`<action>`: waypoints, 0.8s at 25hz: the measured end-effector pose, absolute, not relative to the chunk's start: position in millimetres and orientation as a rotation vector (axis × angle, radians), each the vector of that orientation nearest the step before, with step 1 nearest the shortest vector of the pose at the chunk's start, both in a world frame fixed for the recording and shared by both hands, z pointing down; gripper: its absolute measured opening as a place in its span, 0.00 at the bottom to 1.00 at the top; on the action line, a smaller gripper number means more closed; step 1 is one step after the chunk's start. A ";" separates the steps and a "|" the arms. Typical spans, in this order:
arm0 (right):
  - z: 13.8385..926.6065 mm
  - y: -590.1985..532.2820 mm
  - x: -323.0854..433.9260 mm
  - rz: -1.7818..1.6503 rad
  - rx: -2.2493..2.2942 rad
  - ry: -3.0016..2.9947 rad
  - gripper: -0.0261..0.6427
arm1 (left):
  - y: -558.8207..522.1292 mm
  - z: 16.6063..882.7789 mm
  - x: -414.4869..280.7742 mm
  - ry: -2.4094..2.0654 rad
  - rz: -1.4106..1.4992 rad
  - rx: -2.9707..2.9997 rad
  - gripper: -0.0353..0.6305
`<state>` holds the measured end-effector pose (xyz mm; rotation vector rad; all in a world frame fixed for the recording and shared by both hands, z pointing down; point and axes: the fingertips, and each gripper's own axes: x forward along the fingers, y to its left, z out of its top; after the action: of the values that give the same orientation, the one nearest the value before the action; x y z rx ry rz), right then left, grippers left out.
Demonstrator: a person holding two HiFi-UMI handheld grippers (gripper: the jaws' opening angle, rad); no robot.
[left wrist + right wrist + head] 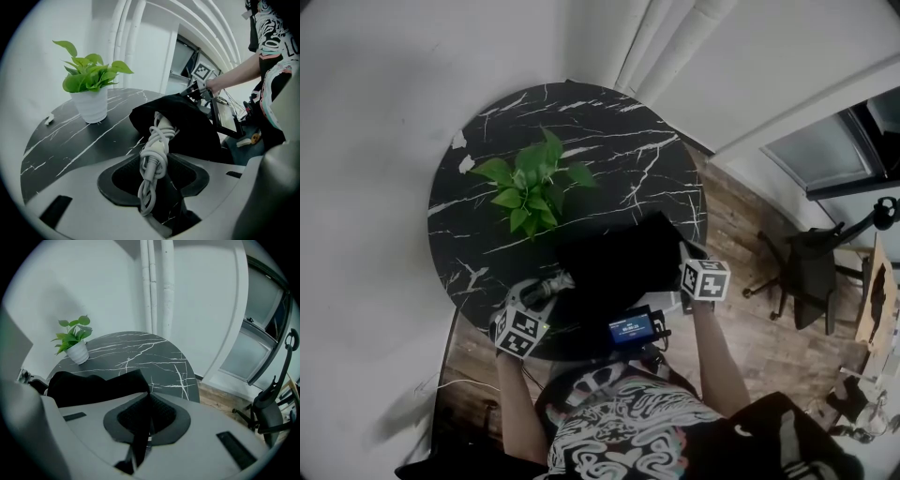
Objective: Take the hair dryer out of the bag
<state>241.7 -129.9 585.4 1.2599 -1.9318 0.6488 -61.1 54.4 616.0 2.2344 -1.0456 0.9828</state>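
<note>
The left gripper (155, 169) is clamping onto a coiled white cord (153, 154). Its jaws are standing wide, the bundle is filling the gap between the pads, and the loose loops are hanging down through them. Further up, that cord is winding around a pale rounded part of the hair dryer (162, 123). This part is poking out of the mouth of the black bag (197, 129), and the rest of the dryer is sitting hidden inside the fabric.

Over on the other side, the right gripper (149, 416) is pinching the bag itself. Its jaws are pressing together on a fold of black cloth, and a strip of it is running down through the seam between the pads.

From the head view, the bag is lying slumped on the near part of the round black marble table (609, 141), right in front of the person. The left gripper is working at its left end and the right gripper at its right end. A small device with a lit blue screen (630, 328) is sitting at the table's near edge, between the two grippers and just beside the bag.

Beyond the bag and clear of it, a leafy green plant (530, 183) is standing upright in a white pot (91, 105). Off to the right, a dark office chair (806, 272) is standing on the wooden floor (741, 225), well away from the table.
</note>
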 end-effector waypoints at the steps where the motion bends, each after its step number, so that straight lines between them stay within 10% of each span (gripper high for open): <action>1: 585.2 -130.4 242.9 0.649 1.264 -1.931 0.07 | 54.5 615.7 -61.5 -1.047 0.983 2.234 0.35; 20: 585.6 -128.6 254.0 0.644 1.276 -1.904 0.07 | 63.9 617.4 -77.8 -1.088 0.994 2.192 0.35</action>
<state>254.0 -128.6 585.6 1.2762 -1.9039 0.6436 -77.8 63.9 617.4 2.1922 -1.0875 0.9942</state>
